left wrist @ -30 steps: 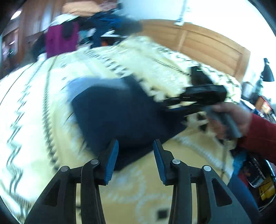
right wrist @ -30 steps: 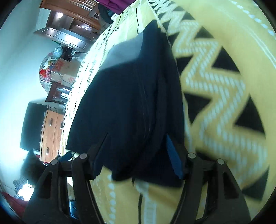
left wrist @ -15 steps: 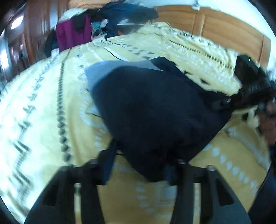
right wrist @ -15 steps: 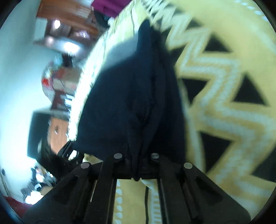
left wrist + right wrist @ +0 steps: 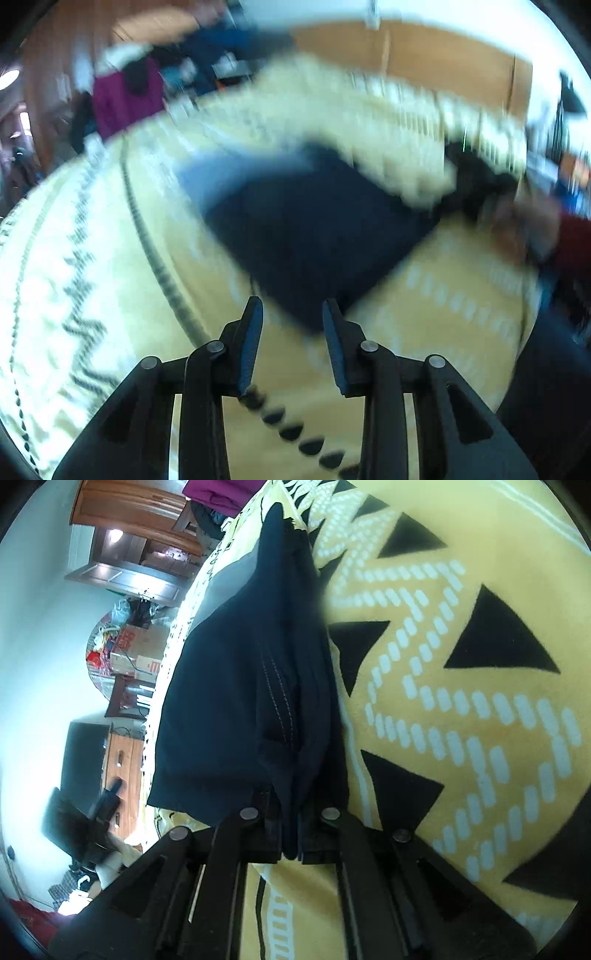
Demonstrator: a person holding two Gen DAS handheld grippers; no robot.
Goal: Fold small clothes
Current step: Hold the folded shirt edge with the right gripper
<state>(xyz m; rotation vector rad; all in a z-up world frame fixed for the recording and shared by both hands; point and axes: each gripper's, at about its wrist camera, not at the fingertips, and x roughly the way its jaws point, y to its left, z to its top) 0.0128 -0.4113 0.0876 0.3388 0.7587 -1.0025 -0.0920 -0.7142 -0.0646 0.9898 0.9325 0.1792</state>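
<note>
While the right gripper (image 5: 291, 843) is clamped on a bunched edge of the dark navy garment (image 5: 236, 686), with several layers and a stitched seam gathered between its closed jaws, the left gripper (image 5: 291, 343) hovers with its jaws apart and nothing between them, just short of the garment's (image 5: 314, 236) near corner. The garment lies on the bed, on a yellow blanket (image 5: 461, 686) patterned with black triangles and white dashes; a paler grey-blue patch shows at its far end. The left wrist view is heavily smeared, so I cannot tell whether that near corner is flat or curled.

The step in hand looks like securing a second hold so the piece can be folded over. To do it well, the left gripper should come in low and level with the blanket, take only the garment's corner, and avoid pinching blanket fabric beneath it. Closing on all layers at the corner would keep the fold from splitting. Both holds should then rise together and travel evenly, keeping the edge between them taut but not stretched, so the fold line lands straight. The right hold already looks thick, so slipping there seems unlikely.
</note>
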